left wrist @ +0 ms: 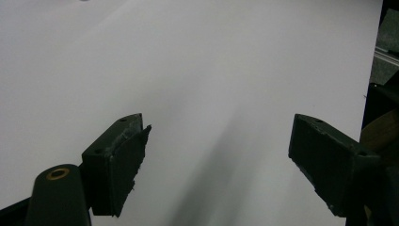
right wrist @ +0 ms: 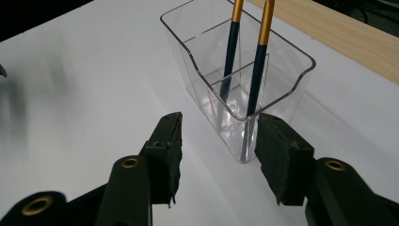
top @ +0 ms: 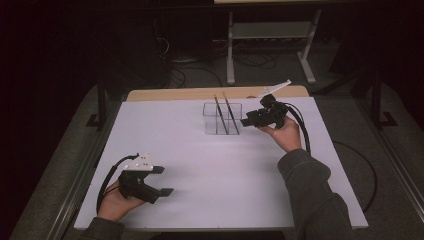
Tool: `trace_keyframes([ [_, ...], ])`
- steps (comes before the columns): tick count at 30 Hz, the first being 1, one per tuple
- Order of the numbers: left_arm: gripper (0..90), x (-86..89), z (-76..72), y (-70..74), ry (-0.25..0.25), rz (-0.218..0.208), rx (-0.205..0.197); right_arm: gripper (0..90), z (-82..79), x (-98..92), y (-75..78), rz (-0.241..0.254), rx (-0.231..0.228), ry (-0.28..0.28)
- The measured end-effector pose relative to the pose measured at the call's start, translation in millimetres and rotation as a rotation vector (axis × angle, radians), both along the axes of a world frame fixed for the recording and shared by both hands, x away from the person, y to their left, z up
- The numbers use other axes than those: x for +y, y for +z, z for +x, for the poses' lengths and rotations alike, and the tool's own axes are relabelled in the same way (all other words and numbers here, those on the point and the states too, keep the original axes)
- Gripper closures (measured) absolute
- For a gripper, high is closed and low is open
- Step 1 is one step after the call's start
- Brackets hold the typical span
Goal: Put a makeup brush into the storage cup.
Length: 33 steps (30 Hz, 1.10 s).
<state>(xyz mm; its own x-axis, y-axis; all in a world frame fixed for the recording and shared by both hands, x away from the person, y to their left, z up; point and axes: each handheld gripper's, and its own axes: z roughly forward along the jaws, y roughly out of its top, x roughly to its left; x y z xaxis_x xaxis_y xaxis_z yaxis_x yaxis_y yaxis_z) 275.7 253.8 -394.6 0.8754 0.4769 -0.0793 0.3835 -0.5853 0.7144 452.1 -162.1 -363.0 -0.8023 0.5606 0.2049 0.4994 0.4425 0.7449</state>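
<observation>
A clear plastic holder [top: 221, 119] [right wrist: 284, 64] with inner dividers stands at the far middle of the white table [top: 200, 165]. Two dark pencils with gold upper ends lean in it, one [top: 218, 112] [right wrist: 231, 52] beside the other [top: 230, 112] [right wrist: 260, 56]. My right gripper [top: 247, 121] [right wrist: 221, 120] is just right of the holder, pointing at it, open, with nothing between its pads. My left gripper [top: 166, 180] [left wrist: 219, 127] rests near the front left edge, wide open over bare table.
A wooden strip [top: 200, 93] [right wrist: 348, 37] runs along the table's far edge. Beyond it, a grey metal stand [top: 270, 45] and cables lie on the dark floor. The right gripper's cable [top: 302, 130] loops over the table's right side.
</observation>
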Motion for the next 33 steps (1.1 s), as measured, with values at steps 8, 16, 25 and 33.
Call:
trace_keyframes([
  [8, 18.2, 1.4, 0.3, 0.3, 0.002, -0.001, -0.003, 47.0, -5.4, -3.8, -4.4, 0.007, 0.004, -0.005],
  [16, 18.0, 1.6, 0.8, -0.3, 0.006, -0.001, -0.002, 44.3, -11.4, -9.7, -5.9, 0.01, 0.003, -0.014],
  [25, 18.0, 1.5, 1.0, -0.9, 0.009, 0.0, 0.002, 43.9, -18.6, -15.0, -10.7, 0.016, 0.004, -0.011],
  [33, 17.9, 1.4, 1.0, -1.2, 0.015, -0.003, 0.006, 42.8, -26.1, -18.7, -14.6, 0.018, 0.008, -0.011],
])
